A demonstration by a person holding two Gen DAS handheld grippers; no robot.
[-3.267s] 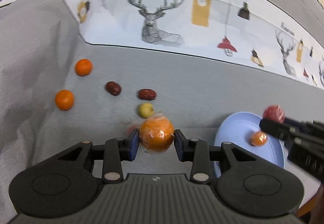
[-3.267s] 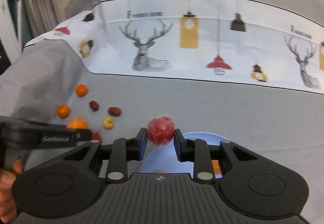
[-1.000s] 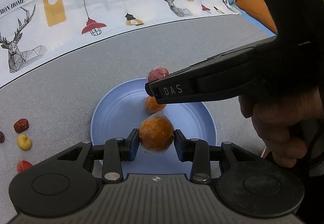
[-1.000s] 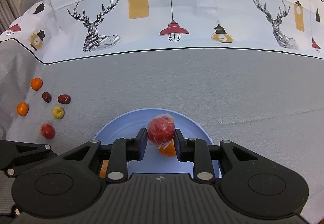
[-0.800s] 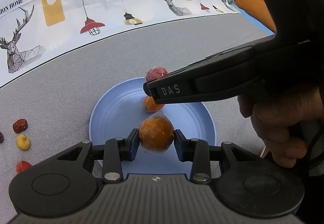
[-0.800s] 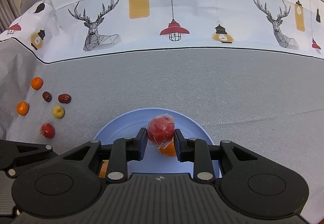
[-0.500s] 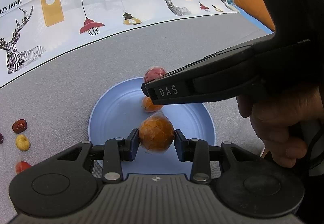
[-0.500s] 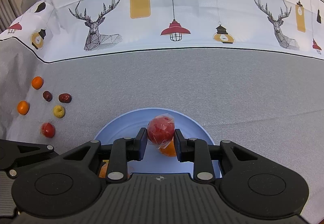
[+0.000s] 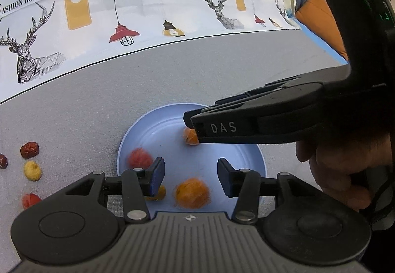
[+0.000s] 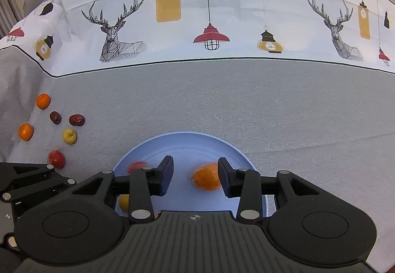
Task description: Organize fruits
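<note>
The left gripper [image 9: 188,175] has its jaws spreading, with nothing pinched between them: the wrapped orange [image 9: 192,192] lies loose on the blue plate [image 9: 172,122] below the gap, blurred, so probably not yet at rest. The right gripper [image 10: 195,176] is spreading too and grips nothing; a small orange [image 10: 206,179] sits on the plate under its jaws, just beside the right pad, though I cannot tell whether it touches.

The risk is rolling. A blurred red fruit [image 9: 139,158] lies close to the plate's left rim, and the rim looks shallow, so a round fruit that has any speed could run off onto the grey cloth [image 10: 222,100]. Both tools hang low over one plate, close together; pulling either back carelessly could knock a fruit or the other tool.

Farther left, six small fruits wait on the cloth: a red one [image 10: 56,158], a yellow one [image 10: 69,136], two dates [image 10: 76,120] and two small oranges [image 10: 43,101].
</note>
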